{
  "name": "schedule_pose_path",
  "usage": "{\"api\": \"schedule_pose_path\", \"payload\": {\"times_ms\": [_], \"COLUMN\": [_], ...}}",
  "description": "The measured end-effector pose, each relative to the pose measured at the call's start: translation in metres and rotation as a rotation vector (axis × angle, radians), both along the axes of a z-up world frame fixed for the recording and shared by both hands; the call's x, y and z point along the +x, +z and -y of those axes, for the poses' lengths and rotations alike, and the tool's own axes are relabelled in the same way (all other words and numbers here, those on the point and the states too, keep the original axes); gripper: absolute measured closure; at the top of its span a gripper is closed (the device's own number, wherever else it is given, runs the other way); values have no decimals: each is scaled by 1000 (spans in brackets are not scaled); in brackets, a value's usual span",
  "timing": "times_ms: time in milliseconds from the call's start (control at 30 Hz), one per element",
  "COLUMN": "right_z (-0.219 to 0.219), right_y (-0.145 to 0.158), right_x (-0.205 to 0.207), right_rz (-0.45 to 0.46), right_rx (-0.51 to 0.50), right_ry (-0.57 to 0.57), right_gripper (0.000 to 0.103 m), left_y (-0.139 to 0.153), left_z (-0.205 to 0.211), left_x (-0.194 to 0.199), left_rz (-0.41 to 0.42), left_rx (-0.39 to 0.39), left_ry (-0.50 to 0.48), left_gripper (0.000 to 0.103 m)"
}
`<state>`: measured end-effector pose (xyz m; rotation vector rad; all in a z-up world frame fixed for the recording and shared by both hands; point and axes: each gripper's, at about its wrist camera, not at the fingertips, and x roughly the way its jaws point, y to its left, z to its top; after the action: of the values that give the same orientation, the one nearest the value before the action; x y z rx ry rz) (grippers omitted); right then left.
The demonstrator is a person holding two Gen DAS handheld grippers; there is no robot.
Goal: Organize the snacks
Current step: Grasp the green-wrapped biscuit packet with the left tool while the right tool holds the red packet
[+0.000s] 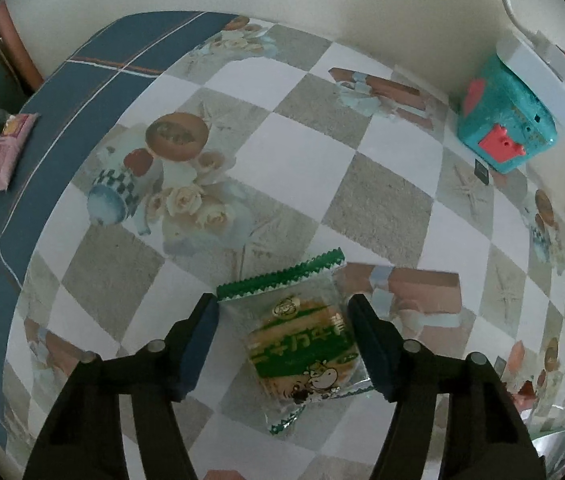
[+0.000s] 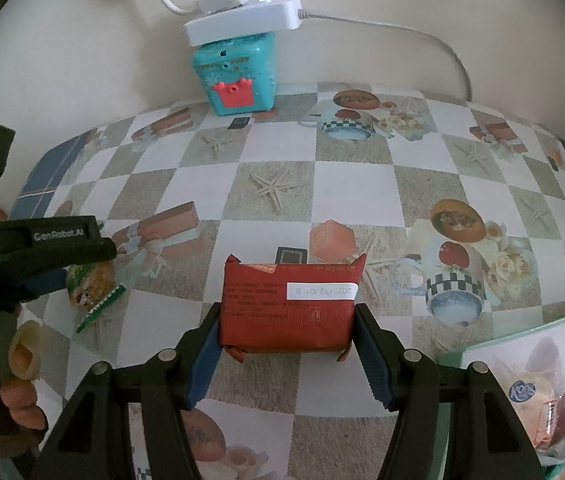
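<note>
Both grippers point steeply down at a checkered tablecloth (image 2: 266, 216). The left gripper (image 1: 282, 344) straddles a green cracker packet (image 1: 302, 340) lying flat on the cloth; its jaws are part open, the right pad touching the packet's edge, the left pad just beside it, so a firm grasp cannot be confirmed. The right gripper (image 2: 284, 344) clamps a red packet (image 2: 288, 308) by both sides, holding it above the cloth. A person's fingers (image 2: 18, 400) wrap the left gripper's handle.
</note>
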<state>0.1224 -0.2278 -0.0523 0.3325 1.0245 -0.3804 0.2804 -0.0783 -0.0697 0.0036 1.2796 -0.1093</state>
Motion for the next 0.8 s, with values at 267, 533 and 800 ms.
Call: {"api": "schedule_pose_path", "payload": {"times_ms": [267, 533, 800], "right_z": [-4, -19, -34], "right_y": [33, 96, 140], "right_x": [-20, -66, -127], "right_rz": [-1, 61, 125], "right_rx": [-29, -32, -60], "right_ry": [-5, -30, -68], "right_gripper": [37, 37, 37], "left_y": [14, 56, 97], "left_z": [-23, -46, -61], "left_x": [-48, -123, -186], "left_rz": [-16, 27, 121], "left_rx": [-36, -79, -91], "left_ry": [62, 104, 80], "left_gripper": [35, 35, 35]}}
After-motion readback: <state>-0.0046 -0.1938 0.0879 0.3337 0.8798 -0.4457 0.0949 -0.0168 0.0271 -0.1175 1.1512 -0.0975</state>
